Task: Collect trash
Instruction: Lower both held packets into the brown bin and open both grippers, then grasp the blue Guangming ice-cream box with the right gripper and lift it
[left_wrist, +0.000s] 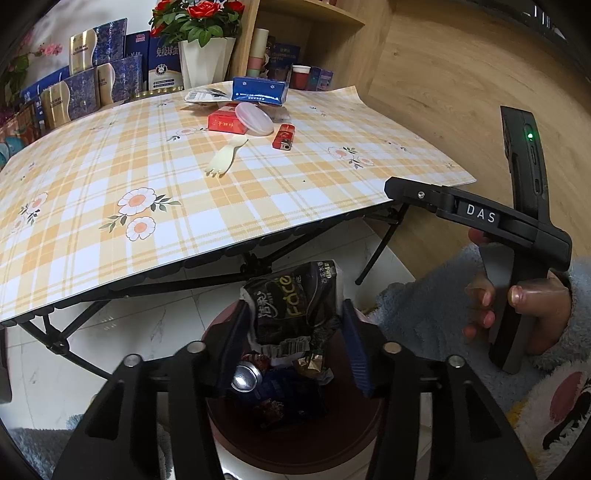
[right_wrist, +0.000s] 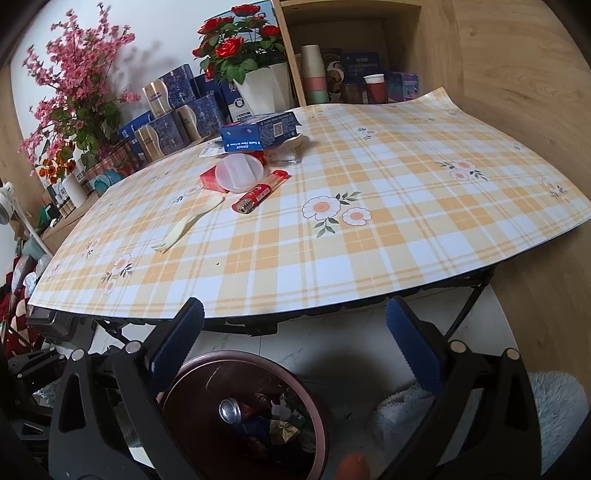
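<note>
Black crinkled foil wrapper (left_wrist: 295, 302) sits pinched in my left gripper (left_wrist: 293, 325) above the round maroon bin (left_wrist: 295, 443); my right gripper (right_wrist: 295, 328) gapes empty.

Black left gripper (left_wrist: 293, 332) with blue ribbed pads, silver screws; right hand (left_wrist: 524, 310) in fluffy pale-blue sleeve

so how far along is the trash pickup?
Partway. Done: the bin on the floor already holds a can and wrappers. In hand: the left gripper holds a black wrapper above the bin, not yet dropped. The right gripper is open and empty. Left on the table: plastic fork, lighter, round lid, red pack, blue box.
</note>
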